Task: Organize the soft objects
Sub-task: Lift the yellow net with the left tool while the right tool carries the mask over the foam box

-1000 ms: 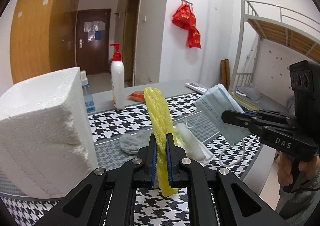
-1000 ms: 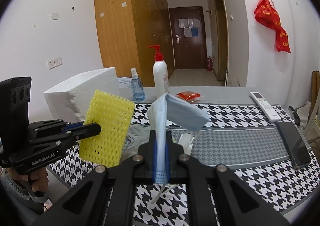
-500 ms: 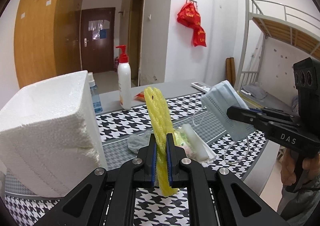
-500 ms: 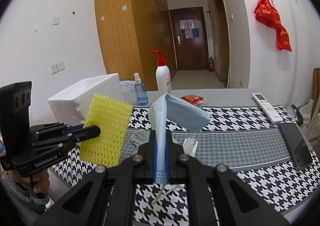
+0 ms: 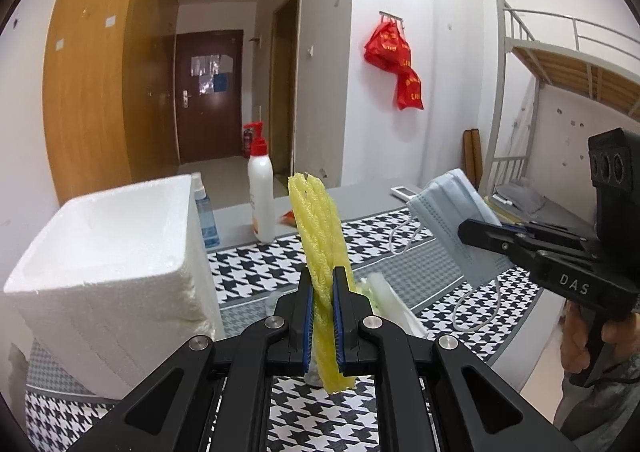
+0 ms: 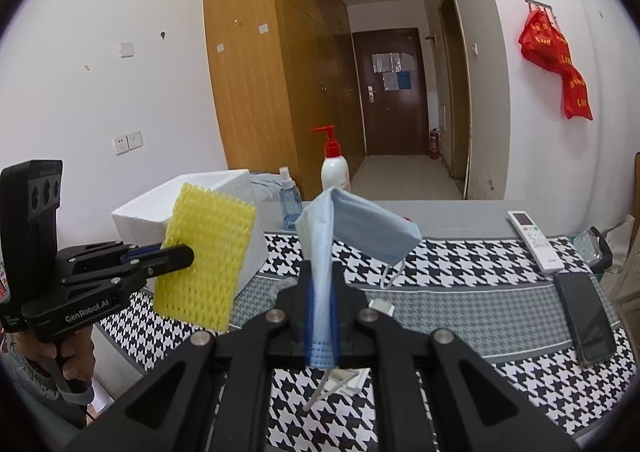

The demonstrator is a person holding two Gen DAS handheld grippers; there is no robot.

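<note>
one yellow foam net (image 5: 320, 252) in left tool (image 5: 322, 316), one face mask (image 6: 352, 228) in right tool (image 6: 321, 316).

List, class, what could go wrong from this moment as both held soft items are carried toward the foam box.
1. The face mask has ear loops dangling below the right gripper; they might snag on the foam box rim.
2. The yellow foam net is pinched only near its lower end by the left gripper, so it may flop or slip.
3. The pump bottle stands close and could be knocked.

Houndstooth-clothed table (image 6: 460, 292) with foam box (image 5: 104, 252), remote (image 6: 534, 238), phone (image 6: 584, 316).
</note>
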